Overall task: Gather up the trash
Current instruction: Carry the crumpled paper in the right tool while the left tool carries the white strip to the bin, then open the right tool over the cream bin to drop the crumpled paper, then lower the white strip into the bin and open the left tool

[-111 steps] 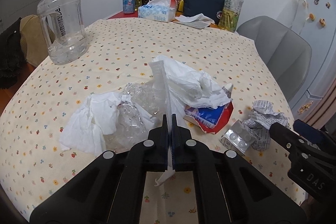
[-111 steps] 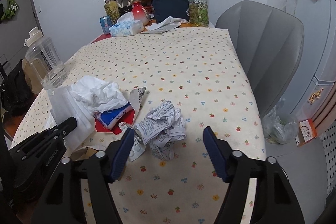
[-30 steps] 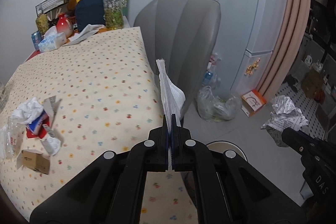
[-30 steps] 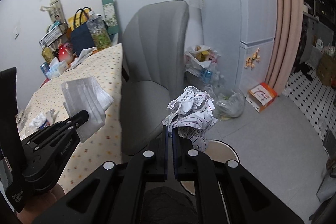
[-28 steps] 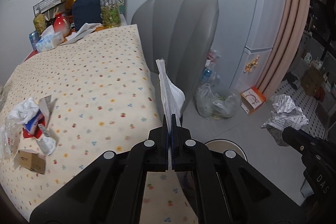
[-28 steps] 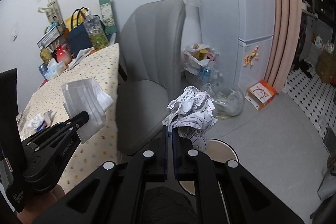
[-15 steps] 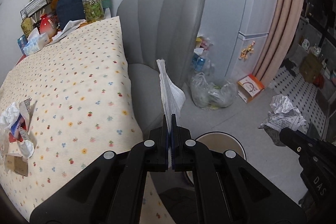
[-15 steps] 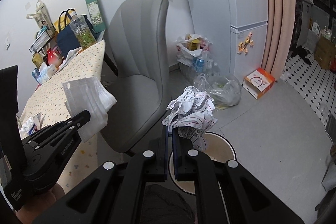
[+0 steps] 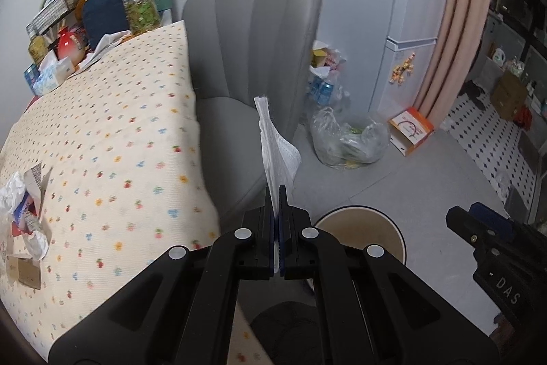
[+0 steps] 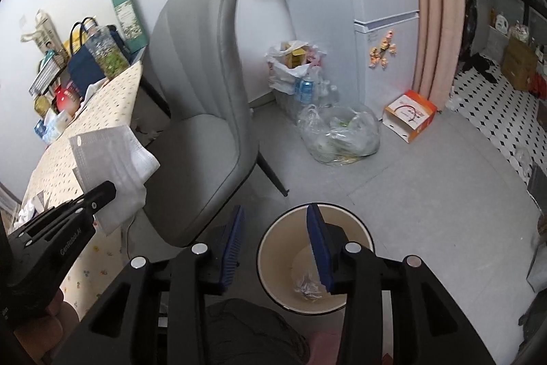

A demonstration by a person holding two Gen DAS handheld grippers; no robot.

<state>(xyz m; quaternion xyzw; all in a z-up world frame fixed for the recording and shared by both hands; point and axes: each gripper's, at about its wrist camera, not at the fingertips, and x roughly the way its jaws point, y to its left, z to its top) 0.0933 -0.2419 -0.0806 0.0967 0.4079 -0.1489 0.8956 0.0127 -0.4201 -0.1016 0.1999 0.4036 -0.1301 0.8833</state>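
Two claws are in use over the round cream waste bin (image 10: 362,236) standing on the grey floor beside the grey upholstered chair (image 10: 205,112). The right claw (image 10: 277,248) is spread wide and holds nothing; it hangs directly above the bin mouth. A crumpled ball of printed paper (image 10: 307,286) lies at the bottom of the bin, so that piece is judged disposed of. The left claw (image 9: 276,228) is pressed together, pinching a white folded tissue sheet (image 9: 277,156) by its lower edge. The sheet stands upright above the fingertips, thin, limp and embossed, one corner drooping to the side. In the right wrist view it sits off to the left of the bin, over the edge of the surface covered in floral-print cloth (image 9: 102,139), not above the opening.

Step in hand, by judgement: depositing the second item. The next move calls for carrying the left claw across until the tissue is over the bin mouth, then parting its fingers. Light tissue may cling to a pad or drift past the rim.

More trash remains on the surface: a heap of white tissue and torn wrappers (image 9: 24,197) at its near left.
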